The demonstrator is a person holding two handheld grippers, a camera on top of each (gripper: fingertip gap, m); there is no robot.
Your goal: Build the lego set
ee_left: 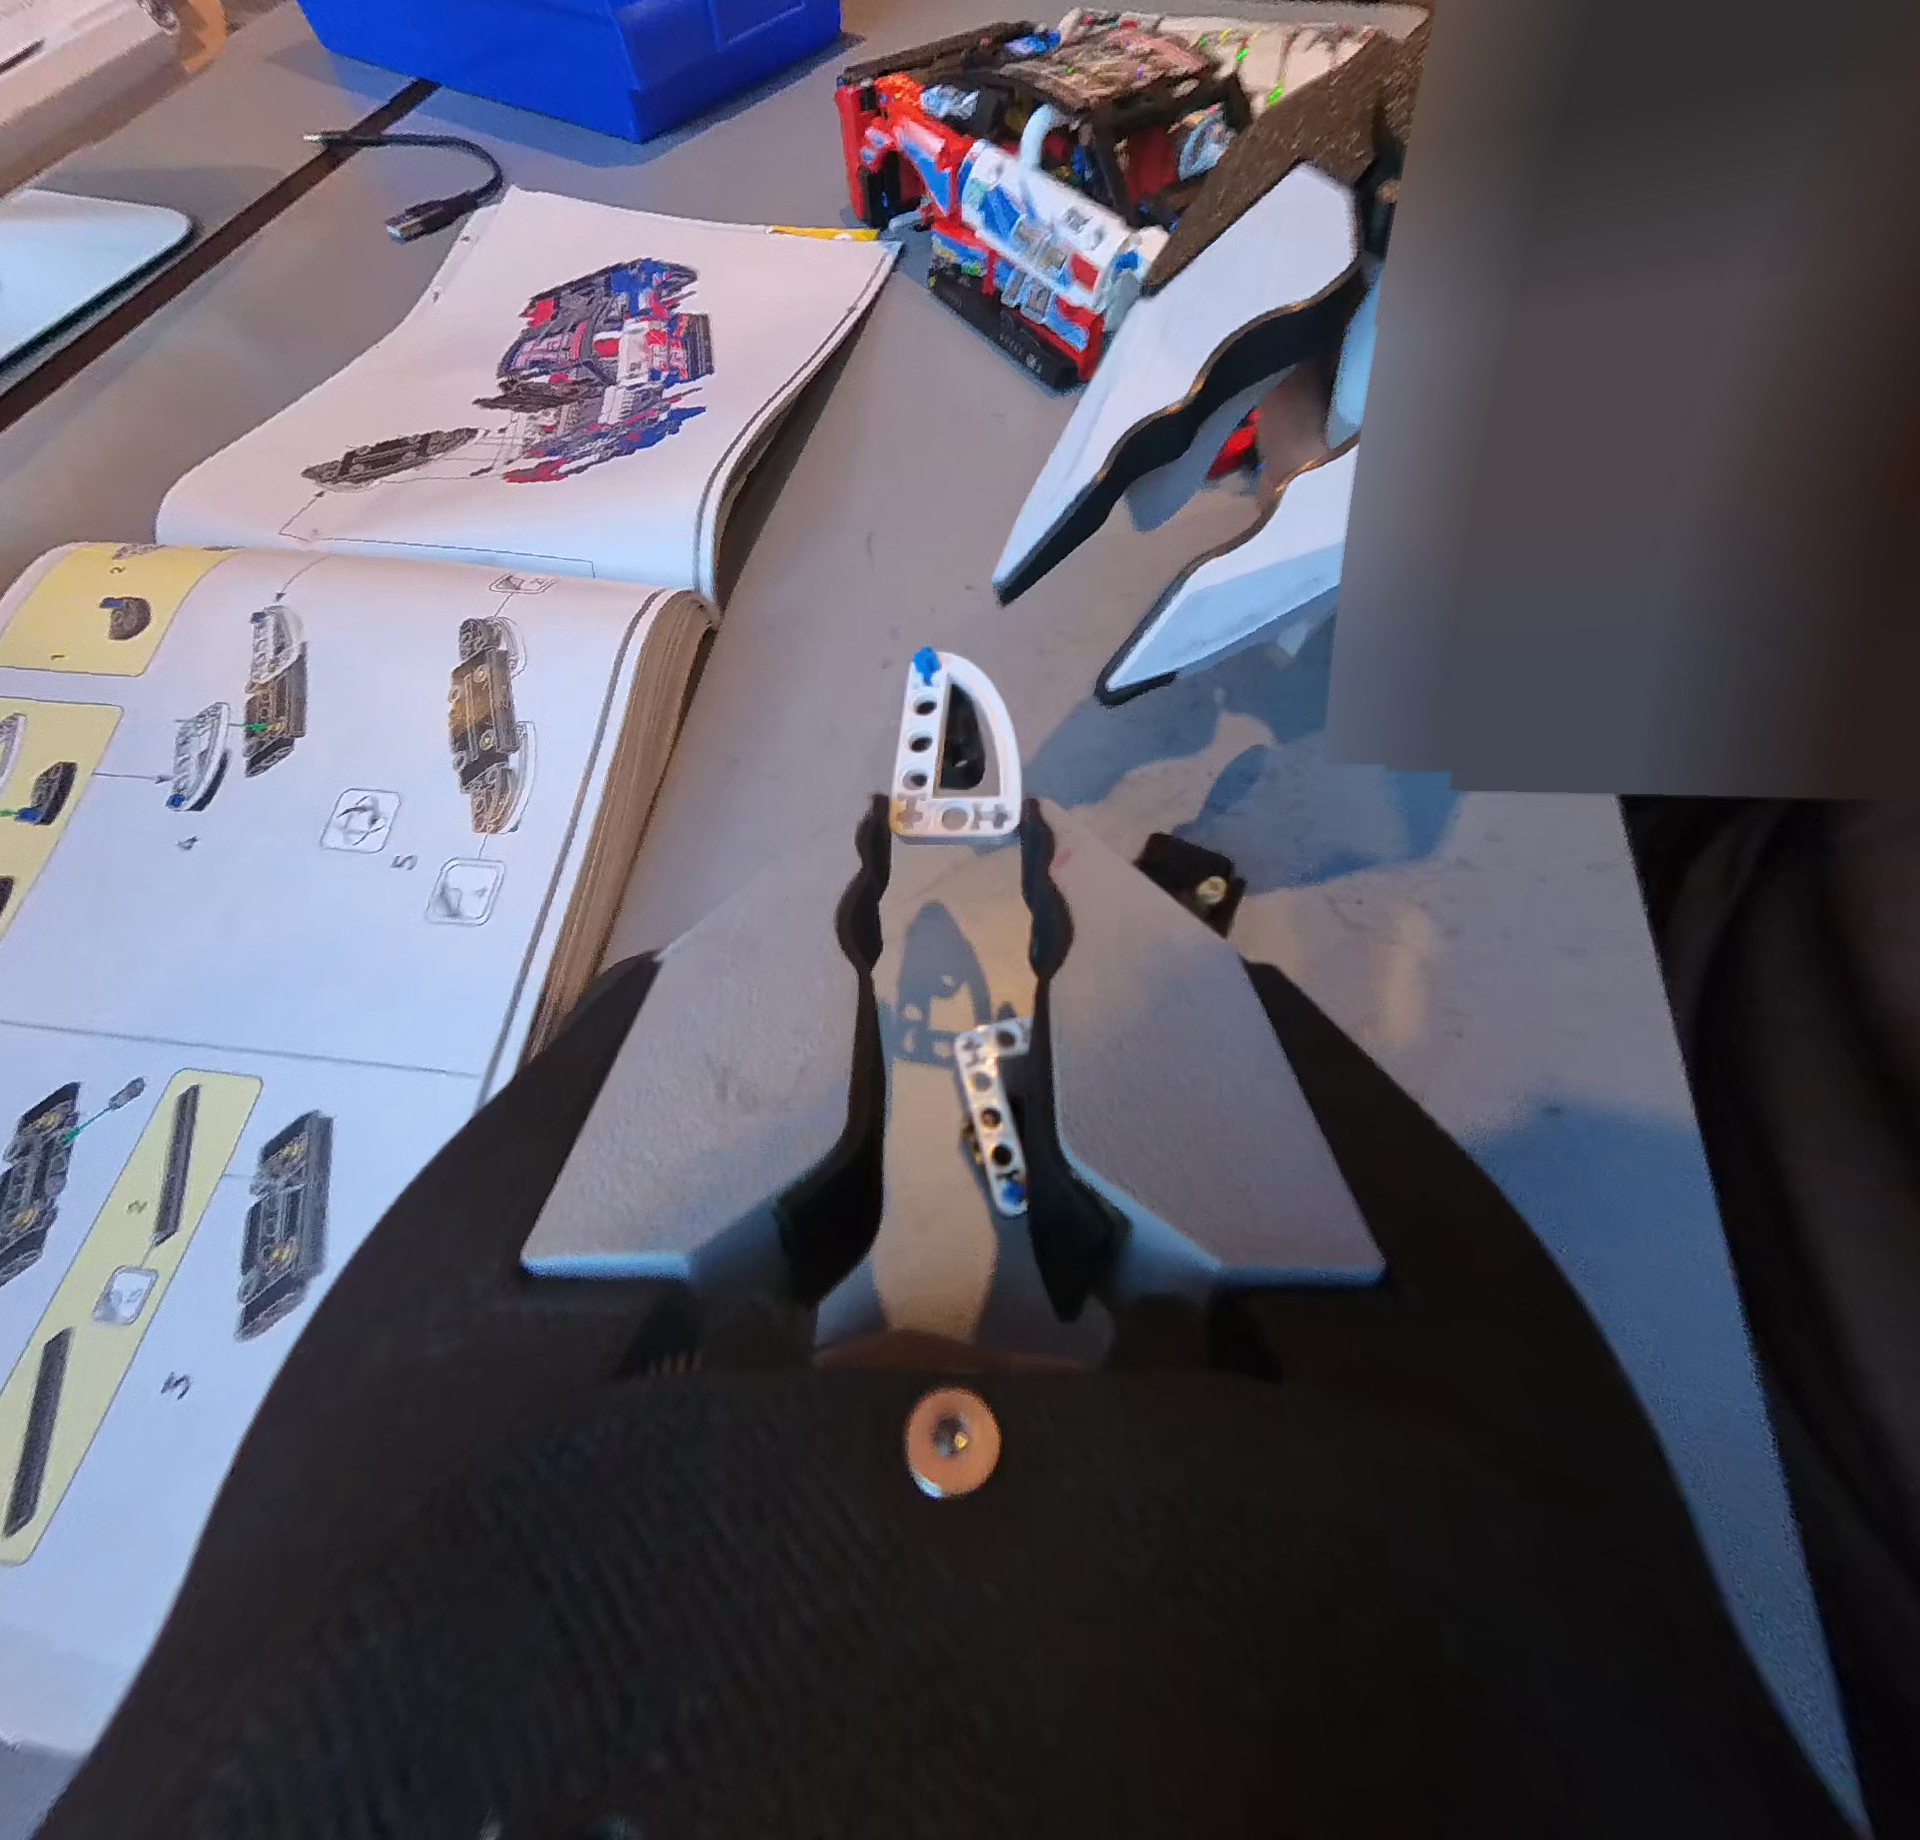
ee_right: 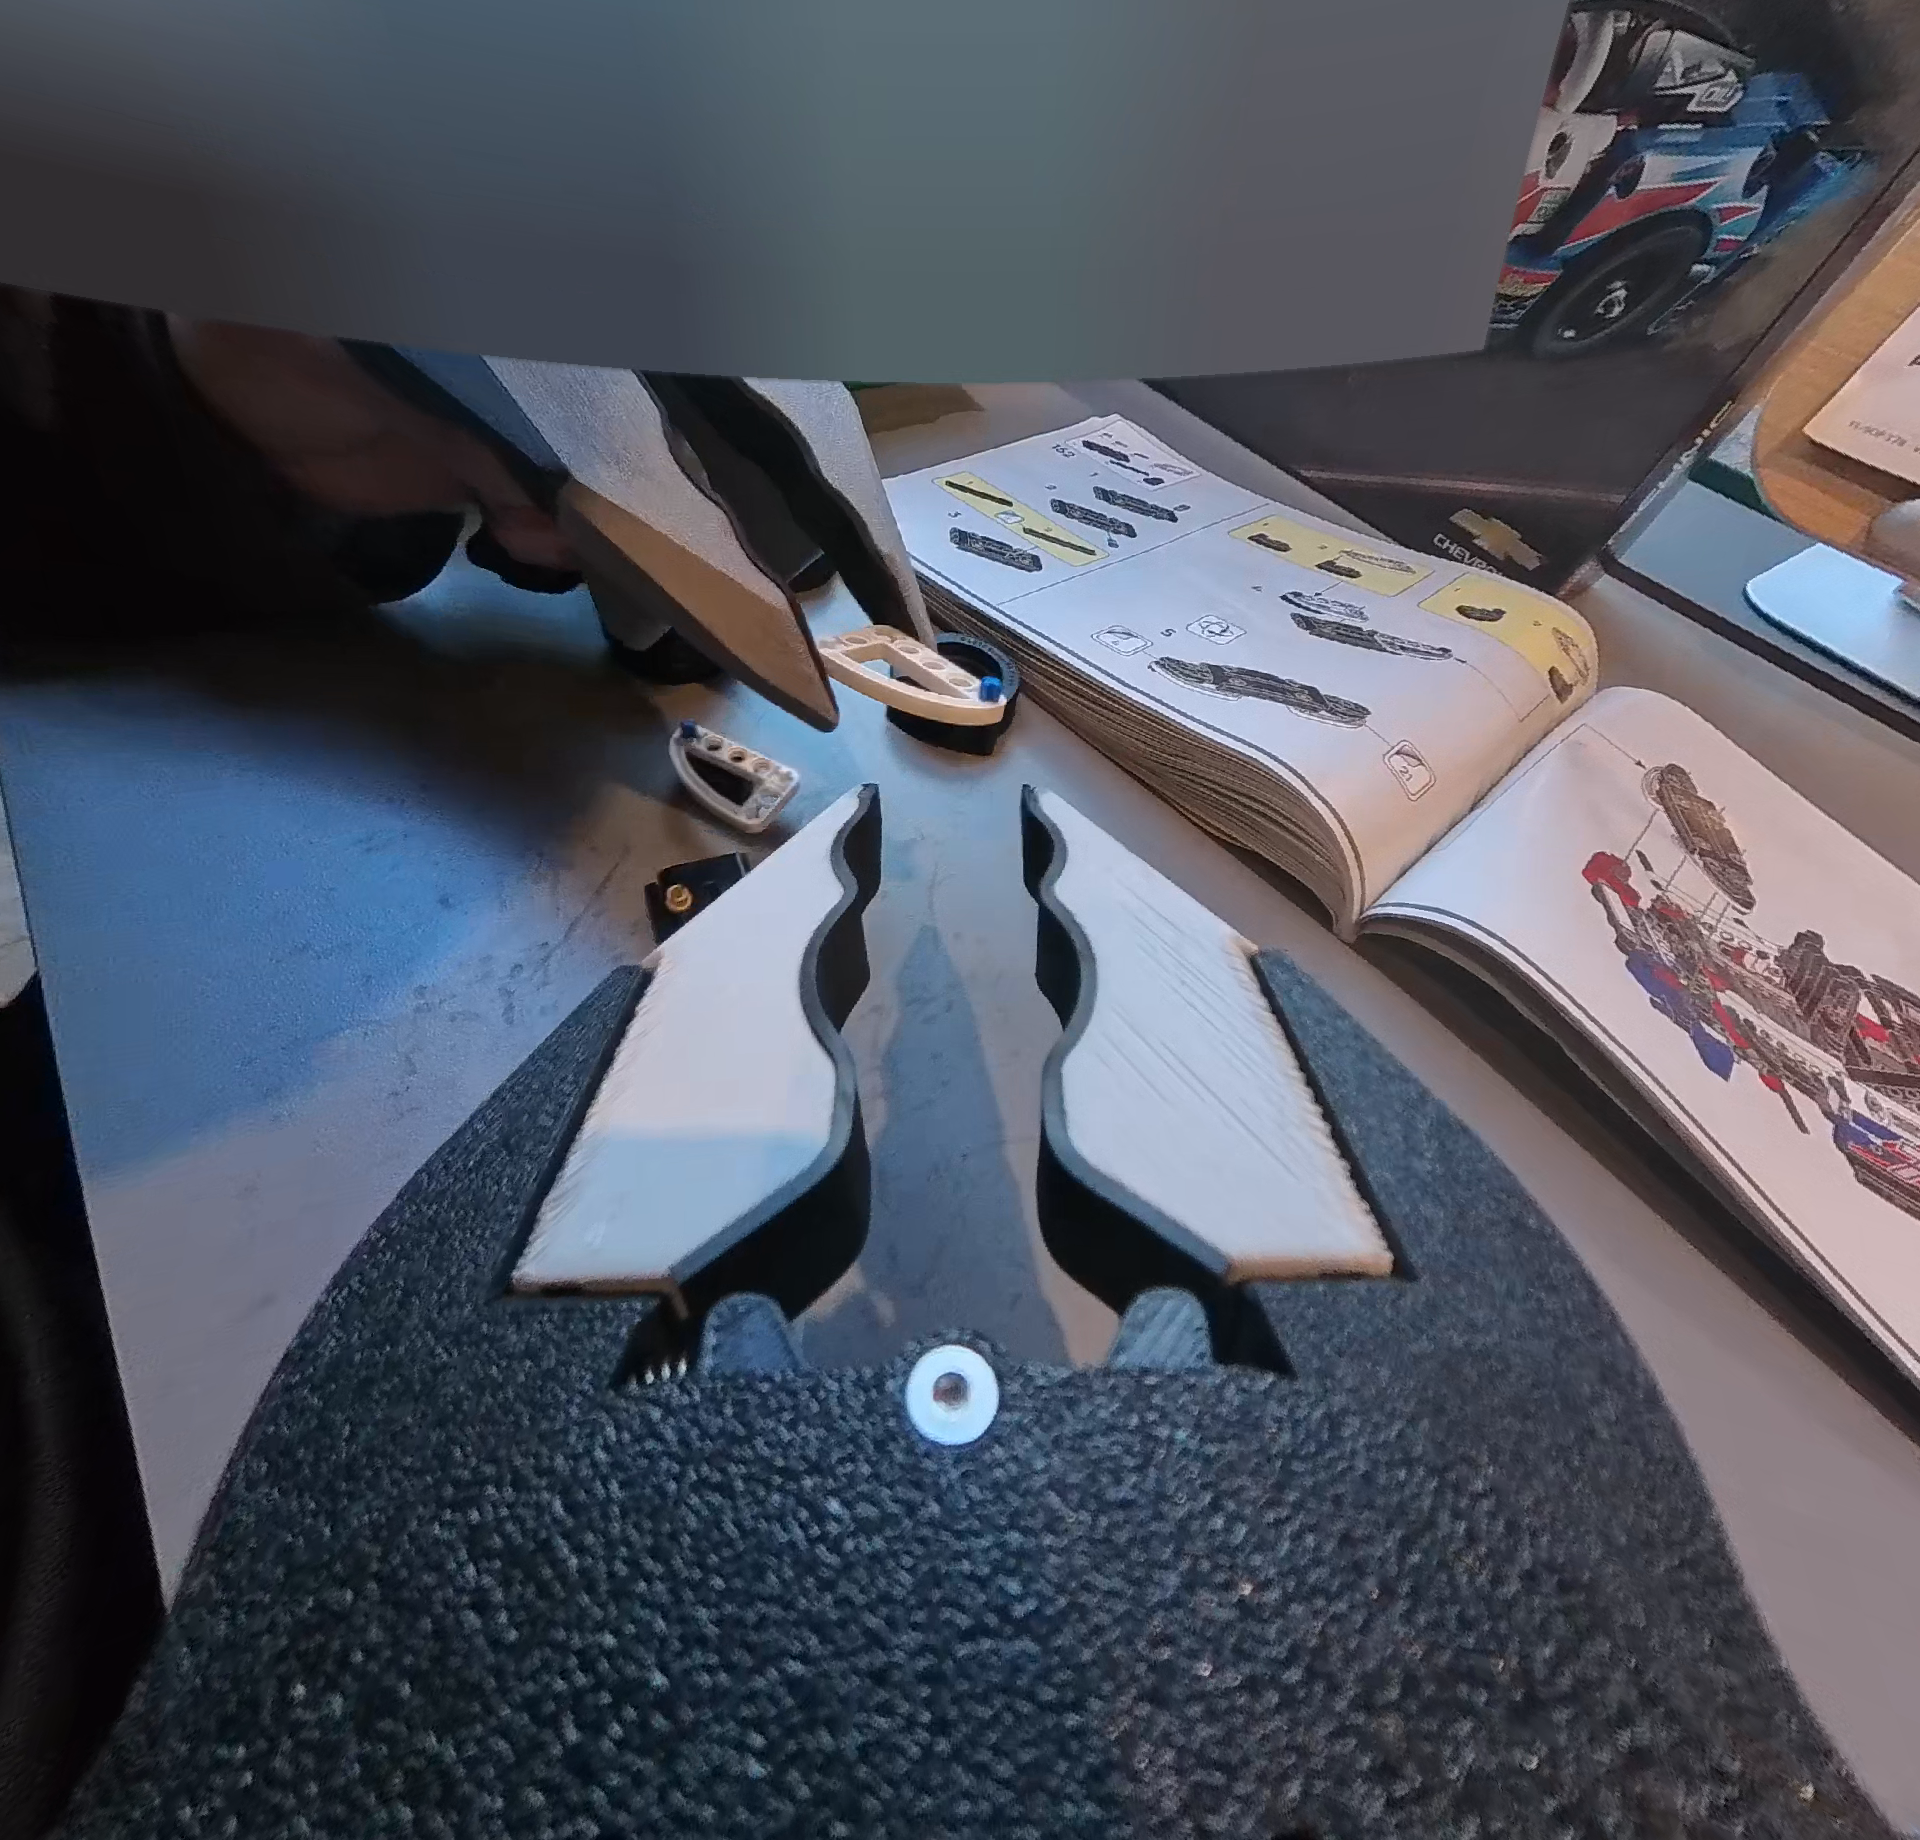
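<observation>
My left gripper [ee_left: 956,819] is shut on a white curved panel [ee_left: 956,751] with a blue pin at its far end, holding it by its base. In the right wrist view the left gripper [ee_right: 871,670] holds this panel [ee_right: 914,678] just over a black round piece [ee_right: 951,730] on the table. A second white panel [ee_left: 992,1115] lies on the table under the left fingers; it also shows in the right wrist view [ee_right: 732,777]. My right gripper [ee_right: 951,803] is open and empty, low over the table, facing the left one. It shows in the left wrist view [ee_left: 1055,637].
A small black piece with a gold pin [ee_right: 691,897] lies by the right gripper's left finger. The open instruction book [ee_left: 364,751] lies at the left, the part-built red, white and blue car [ee_left: 1018,201] behind. A blue bin [ee_left: 582,3], a cable [ee_left: 426,180] and the set's box [ee_right: 1662,180] stand farther off.
</observation>
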